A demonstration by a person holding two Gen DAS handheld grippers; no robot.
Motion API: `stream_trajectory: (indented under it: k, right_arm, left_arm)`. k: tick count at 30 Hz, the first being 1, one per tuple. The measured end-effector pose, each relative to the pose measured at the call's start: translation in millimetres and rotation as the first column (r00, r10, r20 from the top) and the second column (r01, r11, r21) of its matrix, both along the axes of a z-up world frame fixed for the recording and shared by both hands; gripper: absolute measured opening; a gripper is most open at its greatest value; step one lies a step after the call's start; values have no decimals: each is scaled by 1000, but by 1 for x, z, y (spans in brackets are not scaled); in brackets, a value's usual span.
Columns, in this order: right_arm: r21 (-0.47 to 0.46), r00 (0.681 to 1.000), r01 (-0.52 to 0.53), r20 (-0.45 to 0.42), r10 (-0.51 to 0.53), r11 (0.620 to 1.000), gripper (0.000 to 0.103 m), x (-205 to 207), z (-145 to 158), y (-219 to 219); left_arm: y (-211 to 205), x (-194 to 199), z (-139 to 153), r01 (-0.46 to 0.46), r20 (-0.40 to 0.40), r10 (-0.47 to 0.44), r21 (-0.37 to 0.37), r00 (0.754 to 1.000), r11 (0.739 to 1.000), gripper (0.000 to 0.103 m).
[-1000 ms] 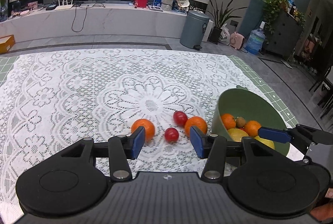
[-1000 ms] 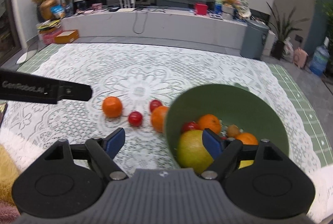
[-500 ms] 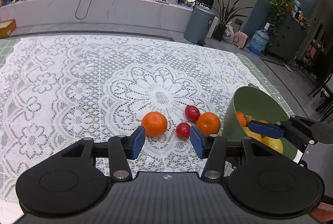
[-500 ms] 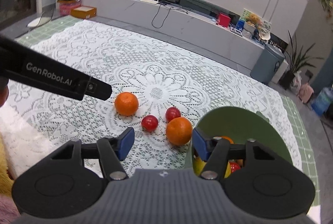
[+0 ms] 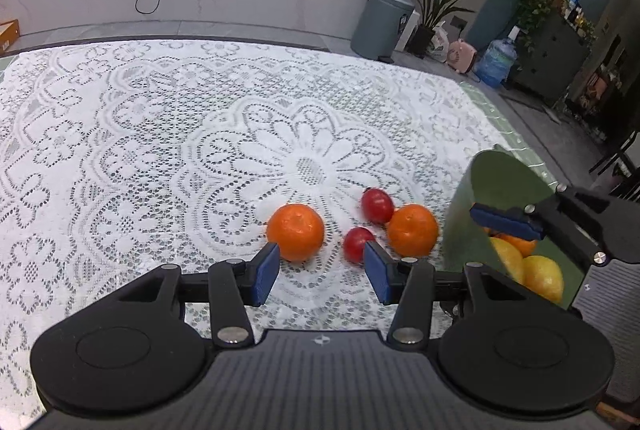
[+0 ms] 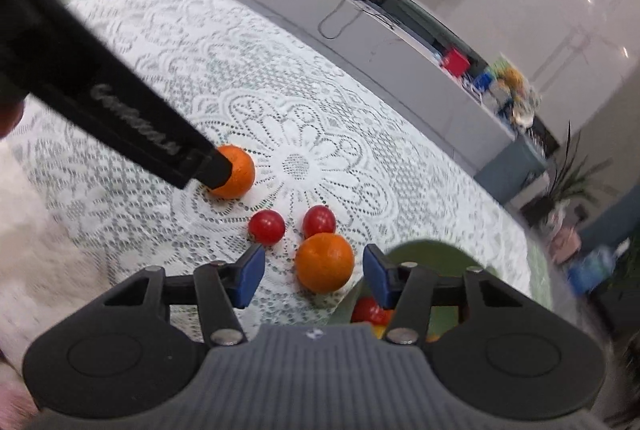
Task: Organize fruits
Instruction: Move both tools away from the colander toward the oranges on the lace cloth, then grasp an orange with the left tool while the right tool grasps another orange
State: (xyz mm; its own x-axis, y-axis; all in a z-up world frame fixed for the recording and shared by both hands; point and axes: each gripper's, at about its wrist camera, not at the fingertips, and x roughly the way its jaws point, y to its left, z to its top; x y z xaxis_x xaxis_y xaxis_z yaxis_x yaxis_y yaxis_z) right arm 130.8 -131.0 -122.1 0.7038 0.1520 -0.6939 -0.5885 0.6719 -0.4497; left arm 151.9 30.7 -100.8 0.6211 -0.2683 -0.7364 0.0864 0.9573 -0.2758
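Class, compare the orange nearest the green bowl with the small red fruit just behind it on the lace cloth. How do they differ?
The orange is much larger than the red fruit. The orange is orange with a dimpled skin; the red fruit is glossy red. The orange lies closer to the green bowl. Both are round and rest loose on the lace cloth.

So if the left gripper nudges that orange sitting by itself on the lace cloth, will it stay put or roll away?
The lone orange is round and rests free on the flat lace tablecloth, so a sideways nudge would probably roll it, though the openwork may slow it. Its dimpled peel looks grippy and firm, so the left gripper, now open, can likely pinch it safely.
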Motion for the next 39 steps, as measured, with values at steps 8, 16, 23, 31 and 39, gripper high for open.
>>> stream_trajectory:
  k: [8, 16, 23, 31, 39]
  right_arm:
    - [-238, 995, -86, 21, 93, 968, 51, 8, -28, 24]
    - [-380, 990, -128, 3, 139, 916, 51, 18, -45, 33]
    - [-420, 990, -130, -13, 138, 898, 51, 25, -51, 34]
    - [-457, 989, -134, -9, 146, 879, 43, 29, -58, 37]
    - [-438, 990, -124, 0, 138, 890, 41, 30, -55, 35]
  left_arm:
    - [-4, 19, -13, 18, -25, -16, 55, 1000, 998, 57]
    - [-8, 33, -26, 40, -54, -35, 84, 998, 996, 57]
    - [-7, 41, -32, 47, -61, -42, 80, 997, 996, 57]
    - [-3, 45, -35, 40, -59, -37, 64, 998, 997, 48]
    - [0, 39, -31, 17, -43, -14, 63, 999, 998, 46]
